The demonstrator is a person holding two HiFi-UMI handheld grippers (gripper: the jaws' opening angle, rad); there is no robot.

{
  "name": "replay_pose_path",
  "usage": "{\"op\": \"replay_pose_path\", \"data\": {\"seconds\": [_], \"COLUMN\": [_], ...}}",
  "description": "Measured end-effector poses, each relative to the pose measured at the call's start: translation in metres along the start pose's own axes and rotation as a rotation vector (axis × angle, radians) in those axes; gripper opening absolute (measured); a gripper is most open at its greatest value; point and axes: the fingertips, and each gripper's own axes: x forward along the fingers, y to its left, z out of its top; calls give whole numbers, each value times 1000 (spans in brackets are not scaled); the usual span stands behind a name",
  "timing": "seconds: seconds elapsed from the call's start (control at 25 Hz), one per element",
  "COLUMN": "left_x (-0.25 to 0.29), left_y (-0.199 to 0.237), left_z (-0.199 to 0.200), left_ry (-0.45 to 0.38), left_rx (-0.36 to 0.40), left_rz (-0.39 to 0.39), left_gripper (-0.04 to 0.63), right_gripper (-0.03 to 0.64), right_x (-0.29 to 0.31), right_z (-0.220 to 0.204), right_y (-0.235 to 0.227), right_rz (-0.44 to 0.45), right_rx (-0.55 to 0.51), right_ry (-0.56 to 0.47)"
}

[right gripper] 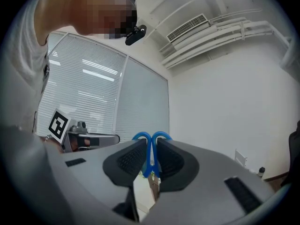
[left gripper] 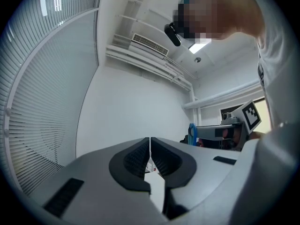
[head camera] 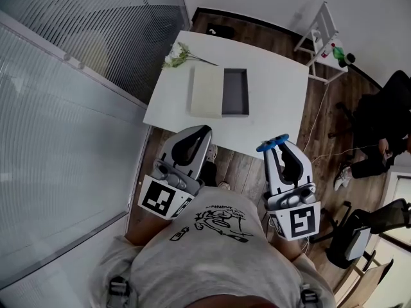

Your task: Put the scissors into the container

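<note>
The blue scissors [right gripper: 151, 146] are squeezed in the right tool [head camera: 277, 147]; the left tool [head camera: 203, 133] is closed on nothing. They should be lowered gently inside the gray container [head camera: 246, 94].

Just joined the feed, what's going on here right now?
A person stands short of the white table, both grippers held close to the body. The right gripper has its jaws shut on the blue-handled scissors. The left gripper is shut on nothing. The grey container sits open on the table with nothing inside, its lid beside it.
</note>
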Motion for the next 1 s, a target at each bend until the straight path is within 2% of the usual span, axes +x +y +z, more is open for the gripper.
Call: {"op": "replay_pose_path", "data": {"seconds": [1.0], "left_x": [65], "left_y": [150], "left_z": [7], "left_ry": [-1], "left_rx": [-19], "left_rz": [-63], "left_gripper": [25], "right_gripper": [77], "right_x": [163], "right_z": [8], "right_y": [-8], "right_rz": [-25], "right_rx": [-28], "right_ry": [28]}}
